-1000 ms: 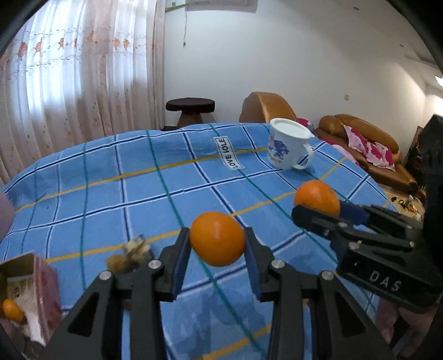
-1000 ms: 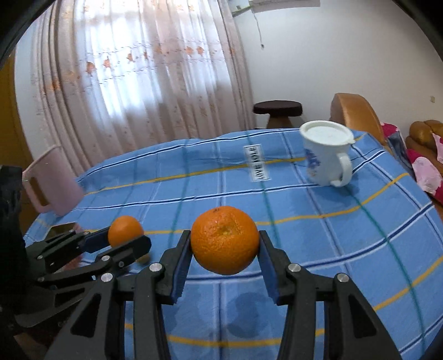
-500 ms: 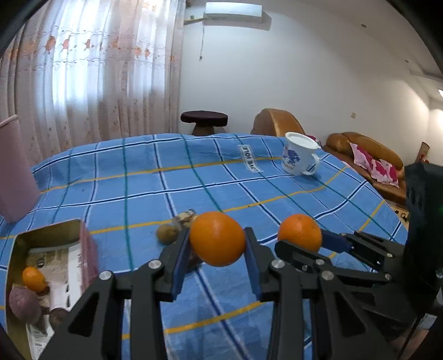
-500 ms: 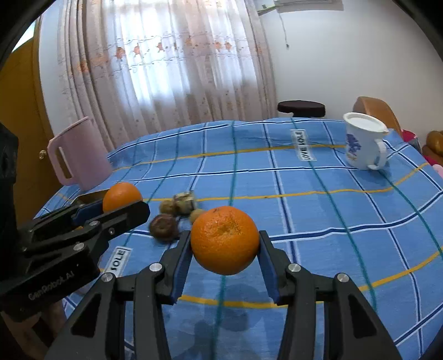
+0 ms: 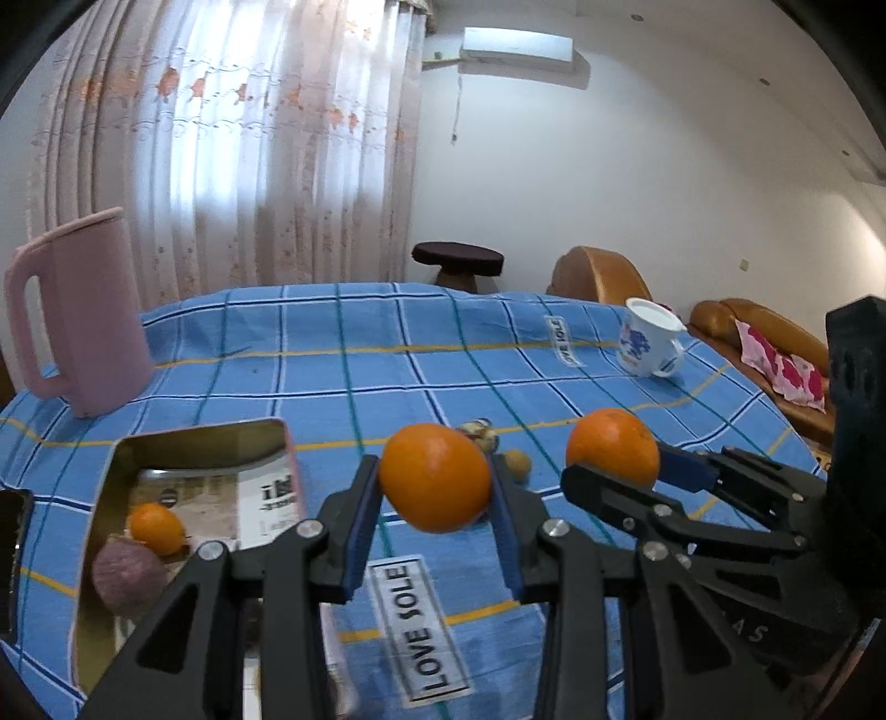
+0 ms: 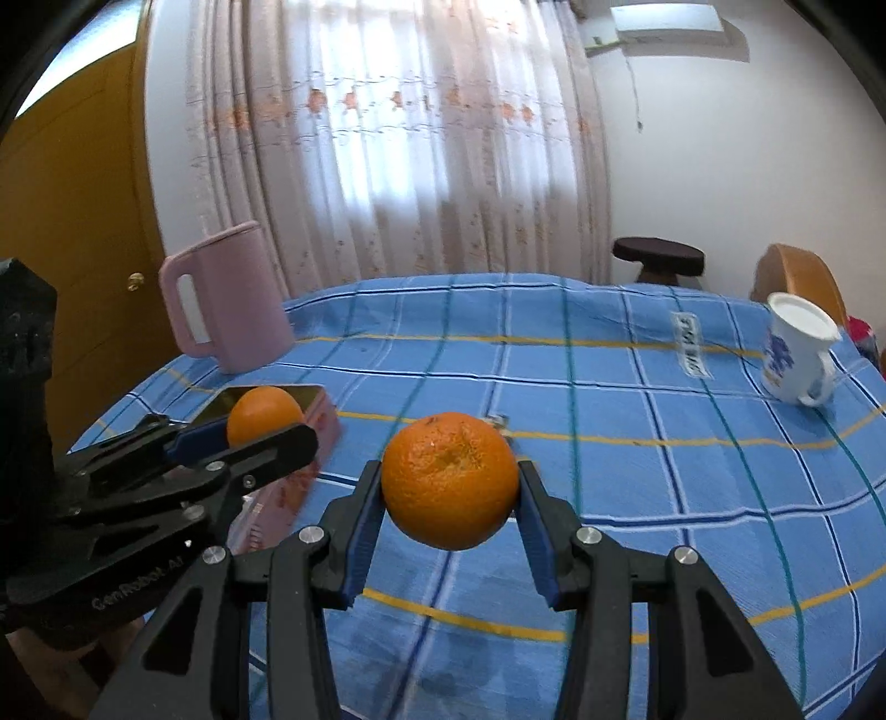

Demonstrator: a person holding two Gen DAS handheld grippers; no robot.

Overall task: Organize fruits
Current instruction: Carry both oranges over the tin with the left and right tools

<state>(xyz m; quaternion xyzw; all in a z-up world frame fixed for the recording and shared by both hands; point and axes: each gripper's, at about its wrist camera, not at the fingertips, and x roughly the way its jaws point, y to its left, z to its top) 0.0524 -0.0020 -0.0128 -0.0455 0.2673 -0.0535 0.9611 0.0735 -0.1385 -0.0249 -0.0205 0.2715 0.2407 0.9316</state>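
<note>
White walls (image 5: 637,183) w/ a wall-mounted AC unit (image 5: 518,49) near the ceiling. Sheer pinkish curtains (image 6: 398,138) w/ small orange flower embroidery cover a big window; daylight glows through the fabric. A yellow-brown wooden door (image 6: 72,221) w/ a round knob stands left of the curtains. Behind the table: a dark round stool (image 5: 457,261), a tan leather chair back (image 5: 603,274), & a brown leather sofa (image 5: 764,343) w/ a pink floral cushion (image 5: 786,368). Table has a blue plaid cloth (image 6: 554,343).
</note>
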